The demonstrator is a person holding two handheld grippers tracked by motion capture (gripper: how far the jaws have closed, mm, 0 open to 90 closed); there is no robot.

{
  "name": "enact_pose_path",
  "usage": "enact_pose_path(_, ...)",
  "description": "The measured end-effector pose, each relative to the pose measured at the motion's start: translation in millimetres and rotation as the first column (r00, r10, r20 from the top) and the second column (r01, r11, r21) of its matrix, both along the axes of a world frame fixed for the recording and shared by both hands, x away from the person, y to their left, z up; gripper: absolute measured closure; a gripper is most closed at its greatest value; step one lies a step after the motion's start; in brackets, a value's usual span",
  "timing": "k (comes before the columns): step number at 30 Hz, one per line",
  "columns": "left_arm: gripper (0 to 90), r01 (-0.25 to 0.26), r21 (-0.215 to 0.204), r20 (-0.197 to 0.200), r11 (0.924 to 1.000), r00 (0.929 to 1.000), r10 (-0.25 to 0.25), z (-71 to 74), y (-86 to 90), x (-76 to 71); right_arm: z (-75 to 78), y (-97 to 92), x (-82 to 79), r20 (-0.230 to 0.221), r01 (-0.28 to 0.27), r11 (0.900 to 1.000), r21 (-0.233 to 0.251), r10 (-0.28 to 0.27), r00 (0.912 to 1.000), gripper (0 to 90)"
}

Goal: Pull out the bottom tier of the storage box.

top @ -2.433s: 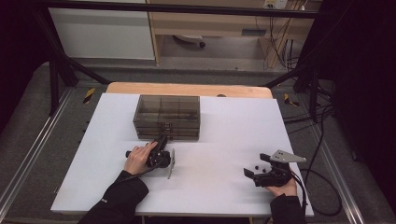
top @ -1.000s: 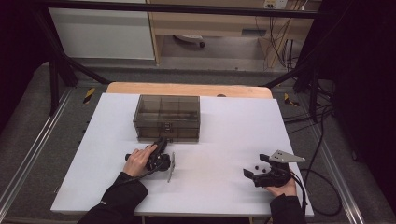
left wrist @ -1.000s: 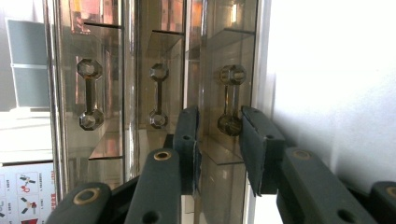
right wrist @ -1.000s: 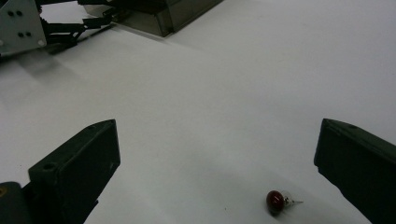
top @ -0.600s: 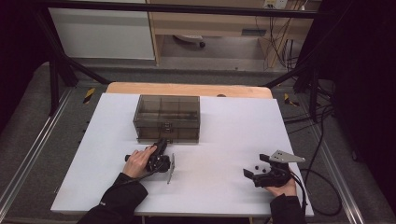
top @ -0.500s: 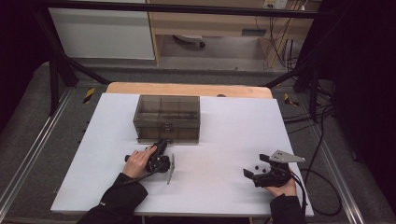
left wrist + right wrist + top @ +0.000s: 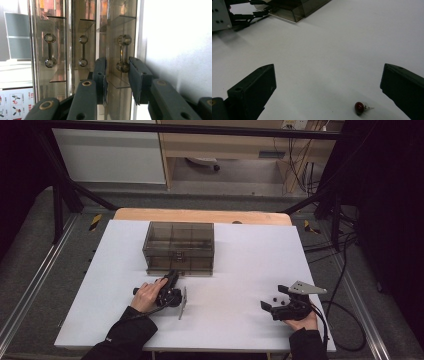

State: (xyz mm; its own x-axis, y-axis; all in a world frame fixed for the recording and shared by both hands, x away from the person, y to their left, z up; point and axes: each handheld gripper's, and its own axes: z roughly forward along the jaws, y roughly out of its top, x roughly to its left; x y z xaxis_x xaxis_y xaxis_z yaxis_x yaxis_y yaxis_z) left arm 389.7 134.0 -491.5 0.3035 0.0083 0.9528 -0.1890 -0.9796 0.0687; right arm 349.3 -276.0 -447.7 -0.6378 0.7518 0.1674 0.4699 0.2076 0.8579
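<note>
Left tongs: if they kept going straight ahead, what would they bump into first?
Probably the drawer handle: it already sits between the left tongs, on the front of the smoky drawer box.

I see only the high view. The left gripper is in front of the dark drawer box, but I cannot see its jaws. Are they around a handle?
Observer: Yes. In the left gripper view, the left gripper has its jaws on both sides of one drawer handle, the one nearest the table. A gap shows on one side, so it is not clamped.
Operator: How many handles does the drawer box have?
Observer: Three. Two more handles show beside that one, each a bar with a knob at both ends.
Operator: What lies in front of the right gripper?
Observer: A small red bead with a thin pin lies on the table between its wide-open jaws.
</note>
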Motion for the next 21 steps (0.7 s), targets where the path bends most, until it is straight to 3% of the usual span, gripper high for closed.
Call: enact_pose_path(21, 68.6, 0.002, -0.002, 0.005, 1.0, 1.0, -0.002, -0.9, 0.1, -7.0, -0.1, 0.2, 0.0, 0.0, -0.002, 1.0, -0.002, 0.002, 1.0, 0.8)
